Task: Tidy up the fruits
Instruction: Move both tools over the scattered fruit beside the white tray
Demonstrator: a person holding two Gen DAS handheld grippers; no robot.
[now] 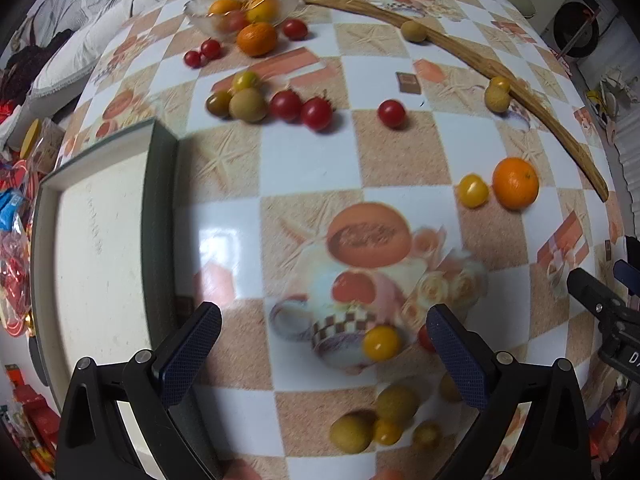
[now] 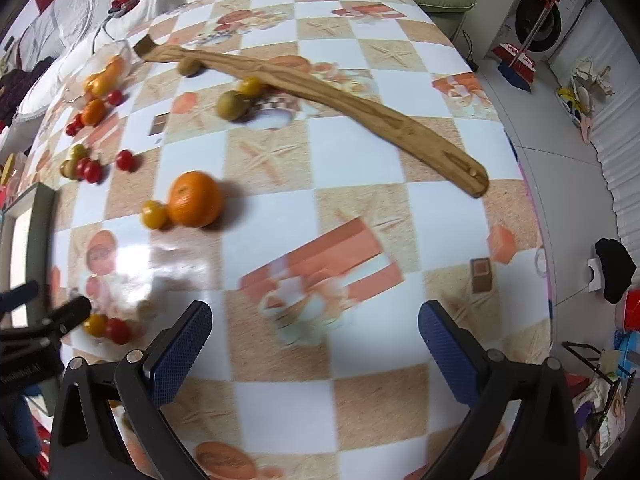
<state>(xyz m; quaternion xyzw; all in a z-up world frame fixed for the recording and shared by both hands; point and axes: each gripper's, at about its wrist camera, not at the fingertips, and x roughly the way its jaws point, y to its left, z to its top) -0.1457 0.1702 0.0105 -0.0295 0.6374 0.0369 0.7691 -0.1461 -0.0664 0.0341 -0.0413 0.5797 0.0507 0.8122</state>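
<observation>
From the left wrist, the left gripper point(image 1: 324, 344) points steeply down at the surface point(image 1: 320, 168), its fingers point(image 1: 188, 354) spread wide and holding nothing. A yellow tomato point(image 1: 382, 343) lies on the surface between them, nearer the right finger and touching neither. More small greenish and yellow fruits point(image 1: 380, 420) lie closer to the camera. A tray point(image 1: 160, 220) sits at left, and a glass bowl point(image 1: 244, 4) with oranges stands at the far side. Red tomatoes point(image 1: 300, 108) are scattered mid-surface; an orange point(image 1: 515, 183) lies at right just beside another yellow tomato. A long wooden piece point(image 1: 460, 50) runs along the far right.

From the right wrist, the right gripper point(image 2: 316, 346) also tilts steeply down, fingers point(image 2: 178, 352) wide, with only bare surface between them. The orange point(image 2: 195, 199) lies ahead to the left, and the wooden piece point(image 2: 340, 98) crosses beyond it. The left gripper's tip shows at the left edge, near a yellow and a red tomato.
</observation>
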